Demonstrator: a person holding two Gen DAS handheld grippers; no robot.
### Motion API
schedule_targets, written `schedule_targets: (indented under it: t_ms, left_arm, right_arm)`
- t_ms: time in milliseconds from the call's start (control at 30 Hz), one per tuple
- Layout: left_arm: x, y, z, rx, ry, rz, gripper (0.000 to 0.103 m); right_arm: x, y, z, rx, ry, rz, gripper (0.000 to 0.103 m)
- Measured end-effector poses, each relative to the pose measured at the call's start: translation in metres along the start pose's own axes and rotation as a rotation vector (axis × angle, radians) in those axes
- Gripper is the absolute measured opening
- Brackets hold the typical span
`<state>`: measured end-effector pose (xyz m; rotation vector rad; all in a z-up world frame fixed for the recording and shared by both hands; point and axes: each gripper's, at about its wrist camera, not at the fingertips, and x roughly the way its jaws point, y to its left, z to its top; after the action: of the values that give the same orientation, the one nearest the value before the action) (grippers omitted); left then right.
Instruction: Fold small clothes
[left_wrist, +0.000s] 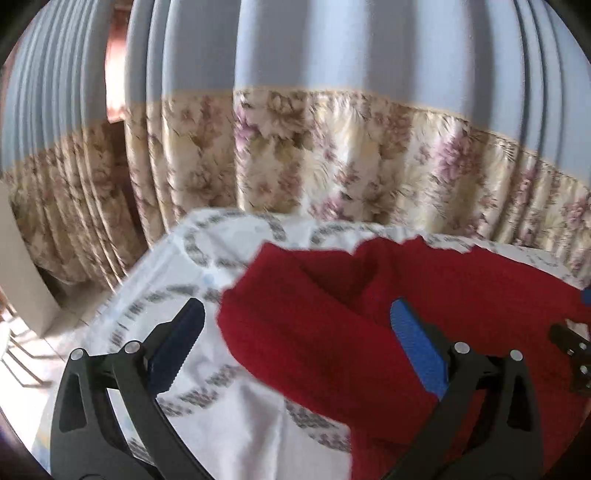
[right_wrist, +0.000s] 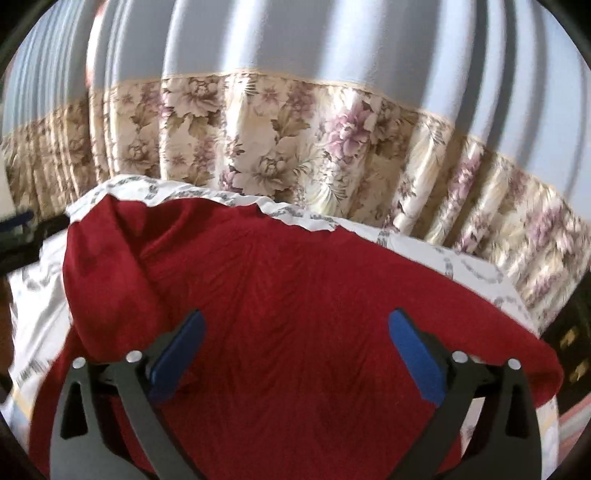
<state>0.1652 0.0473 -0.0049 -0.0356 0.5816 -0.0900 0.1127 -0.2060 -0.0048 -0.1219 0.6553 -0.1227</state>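
Both my left claw (left_wrist: 295, 321) and right claw (right_wrist: 297, 330) gape wide and empty over the red garment (right_wrist: 295, 280) lying partly folded on the patterned counter cloth (left_wrist: 229, 417), so next I must pinch an edge to fold again.

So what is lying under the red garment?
The red garment lies on a white printed sheet, which shows around its edges. Whatever the sheet covers, and anything beneath the garment's middle, is hidden.

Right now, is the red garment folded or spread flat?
Partly folded: the red garment has a flap doubled over at its left side, the rest spread on the sheet.
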Motion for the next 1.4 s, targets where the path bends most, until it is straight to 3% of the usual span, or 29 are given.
schedule_targets:
  t_ms: [300, 700, 900, 933, 1000, 1133, 1300, 1400]
  left_arm:
    - [0.0, 0.025, 0.004, -0.05, 0.028, 0.033, 0.1]
    - [0.011, 0.02, 0.002, 0.1, 0.042, 0.159, 0.1]
    - [0.008, 0.026, 0.003, 0.083, 0.034, 0.142, 0.1]
    - [0.008, 0.028, 0.004, 0.075, 0.034, 0.143, 0.1]
    - [0.008, 0.036, 0.005, 0.048, 0.039, 0.147, 0.1]
    - [0.012, 0.05, 0.006, -0.01, 0.055, 0.146, 0.1]
    - [0.015, 0.058, 0.005, -0.045, 0.063, 0.14, 0.1]
    - [0.017, 0.056, 0.003, -0.041, 0.07, 0.143, 0.1]
  right_arm:
    - [0.008, 0.027, -0.002, 0.047, 0.083, 0.05, 0.101]
    - [0.02, 0.062, -0.018, 0.006, 0.152, 0.144, 0.101]
    - [0.034, 0.073, -0.029, -0.025, 0.194, 0.154, 0.1]
    - [0.037, 0.074, -0.031, -0.027, 0.202, 0.153, 0.096]
    - [0.046, 0.073, -0.035, -0.015, 0.258, 0.18, 0.062]
    - [0.048, 0.075, -0.037, -0.001, 0.279, 0.229, 0.05]
    - [0.042, 0.08, -0.037, -0.042, 0.289, 0.274, 0.016]
    - [0.039, 0.076, -0.035, -0.042, 0.282, 0.293, 0.013]
